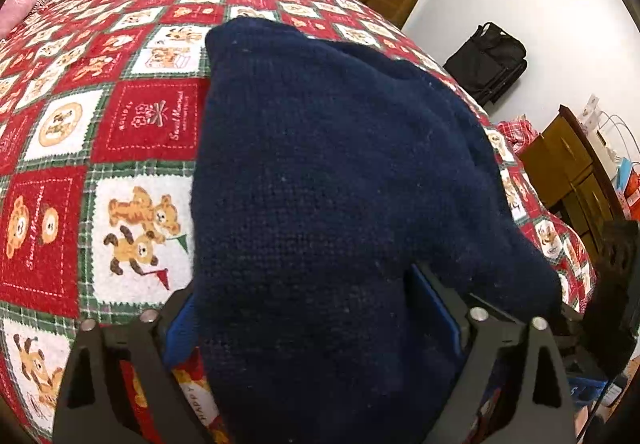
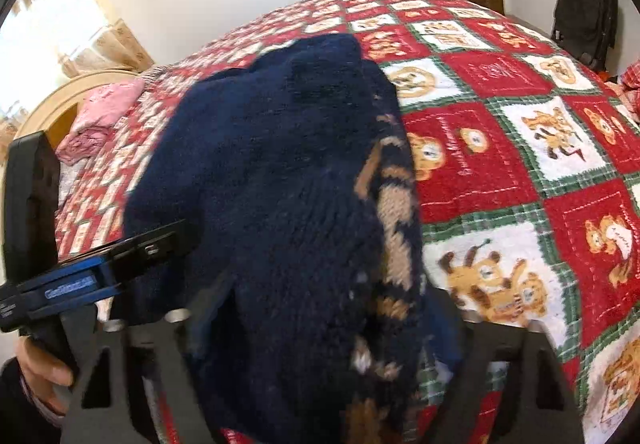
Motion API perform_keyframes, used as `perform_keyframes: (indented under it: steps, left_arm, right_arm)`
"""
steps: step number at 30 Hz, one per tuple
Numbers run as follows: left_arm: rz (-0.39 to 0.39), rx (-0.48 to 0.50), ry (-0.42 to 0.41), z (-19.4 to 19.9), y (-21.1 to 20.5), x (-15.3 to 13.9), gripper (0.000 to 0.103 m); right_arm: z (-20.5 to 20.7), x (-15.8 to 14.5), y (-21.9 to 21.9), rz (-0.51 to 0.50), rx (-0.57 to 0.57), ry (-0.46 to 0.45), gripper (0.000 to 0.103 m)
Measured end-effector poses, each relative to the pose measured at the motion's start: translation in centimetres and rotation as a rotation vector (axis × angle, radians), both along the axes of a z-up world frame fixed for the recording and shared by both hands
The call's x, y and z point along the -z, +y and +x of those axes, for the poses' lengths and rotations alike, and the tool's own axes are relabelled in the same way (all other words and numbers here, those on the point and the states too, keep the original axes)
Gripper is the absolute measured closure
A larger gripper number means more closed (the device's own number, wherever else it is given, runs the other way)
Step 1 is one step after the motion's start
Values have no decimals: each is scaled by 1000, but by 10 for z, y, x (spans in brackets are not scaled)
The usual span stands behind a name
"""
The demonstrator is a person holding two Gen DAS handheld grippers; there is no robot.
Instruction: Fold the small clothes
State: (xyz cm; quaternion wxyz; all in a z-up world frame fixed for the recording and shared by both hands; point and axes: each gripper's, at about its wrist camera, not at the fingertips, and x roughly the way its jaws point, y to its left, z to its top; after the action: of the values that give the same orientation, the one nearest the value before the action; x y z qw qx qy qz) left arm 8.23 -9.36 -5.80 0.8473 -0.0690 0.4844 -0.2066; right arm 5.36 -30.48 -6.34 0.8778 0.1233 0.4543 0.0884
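So the bedspread [image 1: 120, 148] is the biggest thing here, a red, white and green Christmas patchwork with teddy bears covering the whole bed, and the navy knit sweater [image 1: 328, 172] lies on it with its long axis running from the near edge away toward the far side. In both wrist views the near end of the sweater sits right between the fingers and the rest stretches straight ahead, so I'd guess the coming move is to carry that near end forward along the sweater's length. Neither side looks clearly closer; both are at the near hem. The left gripper [image 1: 316, 308] has its fingers spread wide with a thick bunch of knit between them, so it looks like it's holding fabric, but I can't tell how firmly. The right gripper [image 2: 320, 308] is blurry, fabric draped over it, and I can't tell if it's really pinching. From the right view a tan and brown knitted pattern [image 2: 394, 228] shows along the sweater's right edge. Readable writing: "HOLIDAY" and "Sweet Memories" on a red square [image 1: 152, 120], plus "HAPPY" on the near patch [image 1: 198, 400]. The label on the blue device [image 2: 68, 290] is too smeared to read.
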Motion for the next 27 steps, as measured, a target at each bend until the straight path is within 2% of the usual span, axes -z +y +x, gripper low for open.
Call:
perform_keyframes:
  steps: [3,5,6,9,13,16,18,20,27]
  left_arm:
    - [9,11,-18,-2,0,-4,27]
    - [20,22,-40,-4,-1,-8,42]
    - [29,31,-52,-5,-2,-11,44]
    - [27,30,-55,-4,-2,-10,45]
    - [5,0,-53,-5,1,-7,38]
    - [8,-11,-55,-5,-1,-8,41]
    - [33,5,-82,-10,-5,-13,49]
    - [40,15,-106,-14,-5,-18,56]
    - [42,12,-130,-17,1,-24,58]
  right_arm:
    - [-1,-2,10,-18,-11,-8,46]
    - [-1,-1,10,-14,-8,-13,47]
    - [-1,0,9,-4,-6,-13,46]
    - [1,3,1,61,2,-1,43]
    - [4,6,-4,113,23,7,41]
    - [0,1,10,30,28,4,46]
    - [-4,-5,22,-28,10,-12,58]
    - [-12,-13,32,-80,-3,-43,62]
    - [-34,-30,53,-122,-10,-121,66]
